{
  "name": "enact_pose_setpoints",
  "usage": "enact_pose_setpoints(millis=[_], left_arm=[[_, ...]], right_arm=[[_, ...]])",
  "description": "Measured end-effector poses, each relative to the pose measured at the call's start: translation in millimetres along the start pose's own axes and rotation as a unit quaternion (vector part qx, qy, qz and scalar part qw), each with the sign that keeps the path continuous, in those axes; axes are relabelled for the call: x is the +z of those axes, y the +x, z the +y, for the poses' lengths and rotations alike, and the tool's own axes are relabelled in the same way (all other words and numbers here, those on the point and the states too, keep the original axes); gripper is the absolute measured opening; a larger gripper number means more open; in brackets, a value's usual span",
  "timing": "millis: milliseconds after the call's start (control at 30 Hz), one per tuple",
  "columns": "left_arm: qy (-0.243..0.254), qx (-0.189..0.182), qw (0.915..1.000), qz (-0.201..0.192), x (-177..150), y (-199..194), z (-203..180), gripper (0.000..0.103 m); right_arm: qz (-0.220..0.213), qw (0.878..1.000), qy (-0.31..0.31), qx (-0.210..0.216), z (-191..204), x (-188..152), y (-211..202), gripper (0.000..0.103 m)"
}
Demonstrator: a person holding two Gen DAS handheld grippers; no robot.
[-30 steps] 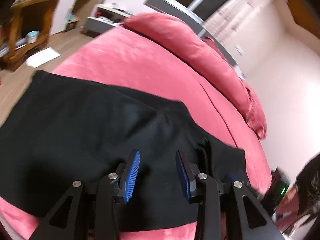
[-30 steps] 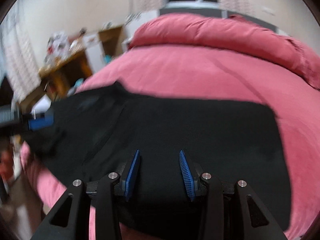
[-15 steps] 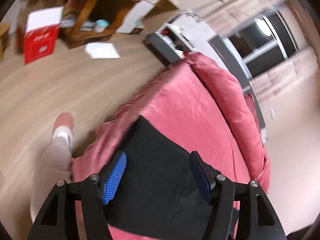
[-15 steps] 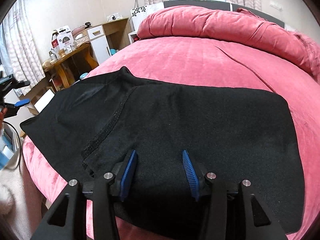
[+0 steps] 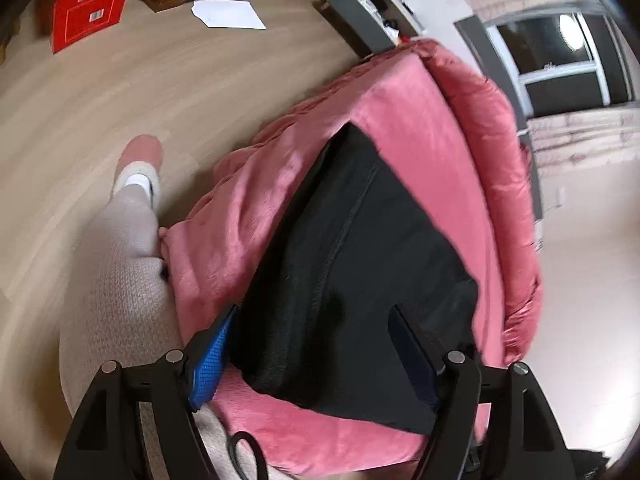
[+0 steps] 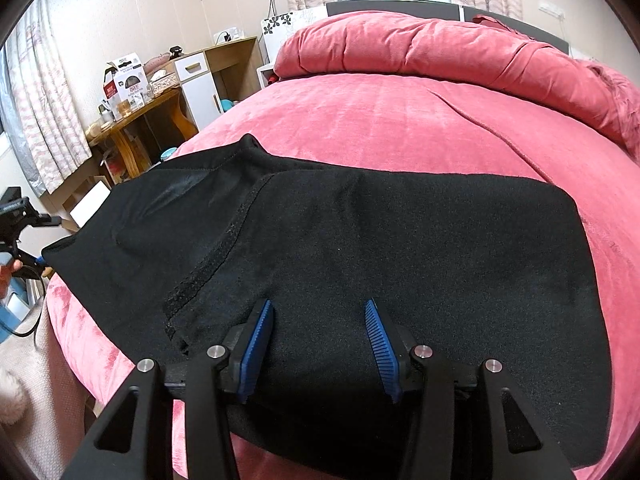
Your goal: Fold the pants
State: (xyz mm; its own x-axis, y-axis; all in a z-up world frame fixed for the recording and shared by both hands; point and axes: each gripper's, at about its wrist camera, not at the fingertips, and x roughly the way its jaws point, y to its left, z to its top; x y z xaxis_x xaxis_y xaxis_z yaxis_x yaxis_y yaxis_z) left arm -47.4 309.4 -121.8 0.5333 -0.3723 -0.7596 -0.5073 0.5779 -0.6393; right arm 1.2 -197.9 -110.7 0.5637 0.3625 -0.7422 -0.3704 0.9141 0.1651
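Bed: one wide bed under a pink plush cover (image 6: 400,120) is carrying the work, with one rolled pink duvet (image 6: 440,46) lying across its far end.
Pants: one pair of black knit pants (image 6: 360,248) is lying flat along the near edge of the bed, already doubled over, a stitched seam (image 6: 224,240) running across the top layer.
Left gripper: one black two-finger left gripper with blue ribbed pads (image 5: 316,354) is opening to its widest over the near end of the pants (image 5: 360,260); the cloth is lying between the jaws, not pinched.
Right gripper: one matching right gripper (image 6: 318,340) is hovering half-spread above the pants, grasping nothing.
Person: one leg in pale knit trousers (image 5: 120,260) is standing beside the bed.
Step in hand (judged): taking hold of the end for the next fold.
Doing it well (judged): pinching every layer at the corner together, lifting evenly, laying edge onto edge, smoothing away wrinkles.
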Motion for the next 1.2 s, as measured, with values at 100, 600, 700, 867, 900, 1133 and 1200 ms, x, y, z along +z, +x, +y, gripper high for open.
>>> enact_pose_setpoints(millis=[100,600,700,867,900,1133,1200], left_arm=[[0.007,0.007,0.9999,-0.01,-4,4,-2,0.072],[0.118,0.013,0.9871,-0.108,-26,-33,-72,0.018],[0.15,-0.017,0.9796,-0.133,-35,-45,-100,0.018],[0.23,-0.06,0.9582,-0.159,-58,-59,-155,0.017],[0.244,-0.068,0.954,-0.16,-62,-61,-166,0.017],[0.328,-0.151,0.9242,-0.125,-102,-56,-243,0.016],[0.354,-0.173,0.9128,-0.109,-115,-51,-266,0.016]], right_arm=[[0.0,1.0,0.001,0.001,0,0,0,0.05],[-0.002,1.0,0.007,0.006,0,-1,-1,0.05],[-0.003,1.0,0.017,0.014,-3,-1,-2,0.05],[-0.003,0.999,0.028,0.024,-6,-1,-3,0.05],[-0.003,0.999,0.029,0.026,-6,0,-3,0.051],[-0.03,0.995,0.086,0.033,-27,4,-18,0.053],[-0.034,0.992,0.114,0.031,-39,7,-23,0.053]])
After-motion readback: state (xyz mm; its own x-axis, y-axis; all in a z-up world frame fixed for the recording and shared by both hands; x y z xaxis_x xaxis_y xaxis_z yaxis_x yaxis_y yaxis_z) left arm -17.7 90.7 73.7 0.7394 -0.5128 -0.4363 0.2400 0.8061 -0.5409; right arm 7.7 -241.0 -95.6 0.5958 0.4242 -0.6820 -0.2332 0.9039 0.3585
